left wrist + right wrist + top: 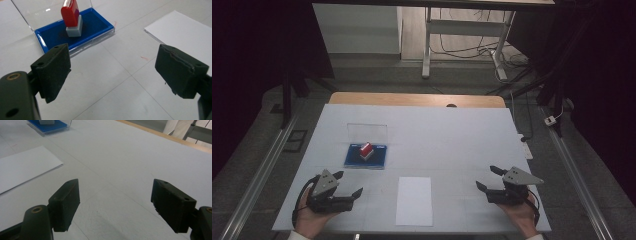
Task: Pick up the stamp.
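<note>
On the white desk (452,135) a stamp (366,149) with a red handle and a grey base stands upright on a blue ink pad (366,156), whose clear lid (367,131) is swung open behind it. From the middle of the desk the pad lies at about ten o'clock; a sheet of white paper (414,200) lies at six o'clock, near the front edge. The left gripper (347,186) rests at about eight o'clock, its jaws spread wide with nothing between them, pointing toward the pad. In the left gripper view the stamp (72,17) sits at eleven o'clock beyond the jaws, well apart from them. The right gripper (490,178) rests at four o'clock, also wide and empty, over bare desk.

The stamp looks light, rigid and small, likely plastic, so it should lift with a modest squeeze. The red handle is rounded and probably smooth, so a hold on its two flat faces, low near the grey base, seems safest. The pad is light too and may drag along if the base sticks to it.
</note>
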